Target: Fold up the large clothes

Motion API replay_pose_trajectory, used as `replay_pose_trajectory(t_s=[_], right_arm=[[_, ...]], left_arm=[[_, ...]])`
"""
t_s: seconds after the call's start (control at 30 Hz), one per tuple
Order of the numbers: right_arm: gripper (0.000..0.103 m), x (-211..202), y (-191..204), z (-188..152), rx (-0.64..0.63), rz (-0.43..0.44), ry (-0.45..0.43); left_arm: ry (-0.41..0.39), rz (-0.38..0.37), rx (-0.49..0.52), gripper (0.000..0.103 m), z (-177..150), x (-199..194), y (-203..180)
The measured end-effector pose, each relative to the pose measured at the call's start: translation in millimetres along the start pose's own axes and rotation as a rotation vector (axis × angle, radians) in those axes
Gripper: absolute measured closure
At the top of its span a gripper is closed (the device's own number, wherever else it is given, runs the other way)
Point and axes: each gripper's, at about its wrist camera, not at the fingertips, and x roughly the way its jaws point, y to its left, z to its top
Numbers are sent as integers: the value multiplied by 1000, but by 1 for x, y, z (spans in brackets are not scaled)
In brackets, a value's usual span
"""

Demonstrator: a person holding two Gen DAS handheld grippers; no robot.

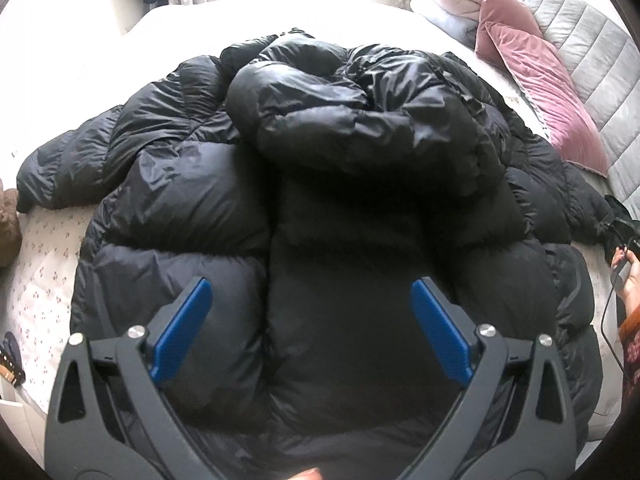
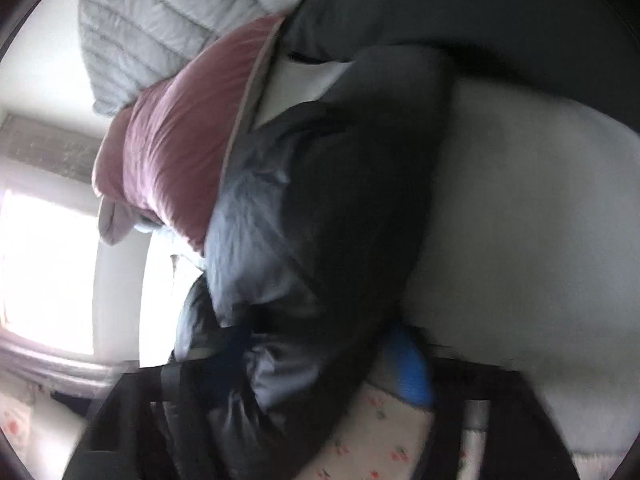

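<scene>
A big black puffer jacket (image 1: 320,200) lies spread on the bed, its hood bunched on top and one sleeve reaching to the left. My left gripper (image 1: 312,292) hovers open over the jacket's lower body, both blue pads (image 1: 188,320) bare. At the far right edge a person's hand (image 1: 630,276) is at the end of the other sleeve. The right wrist view is blurred: that black sleeve (image 2: 320,200) runs down between the fingers of my right gripper (image 2: 328,356), which is shut on it. One blue pad (image 2: 412,372) shows beside the cloth.
Pink velvet pillows (image 1: 536,80) and a grey quilted cushion (image 1: 592,52) lean at the bed's right end; the pink pillow (image 2: 180,128) sits just beyond the sleeve. The floral sheet (image 1: 44,272) shows at left, with a brown object (image 1: 8,224) at its edge. A thin cable (image 1: 608,320) hangs right.
</scene>
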Motion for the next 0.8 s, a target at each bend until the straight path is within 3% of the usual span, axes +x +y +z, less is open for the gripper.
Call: replay_pose_trajectory(t_s=[0.13,0.37,0.63,0.73,0.8], right_arm=[[96,-23,51,-3,-147,75,-56],[97,-86,183,-45,-435,249,-83],[97,-107,328,-157,-697,392,-12],[97,-104,363,-210,-792,428,49],[97,-101,382,-254,-867,438,94]], left_arm=[[-36,-1,20,4,17,-7,2],[-105,-40,66,4,47,-22,-1],[-228,-136,148,4,83,-31,-15],[-206,-187,170,4,85,-14,-20],[-144,-176,199,9,82,10,-21]])
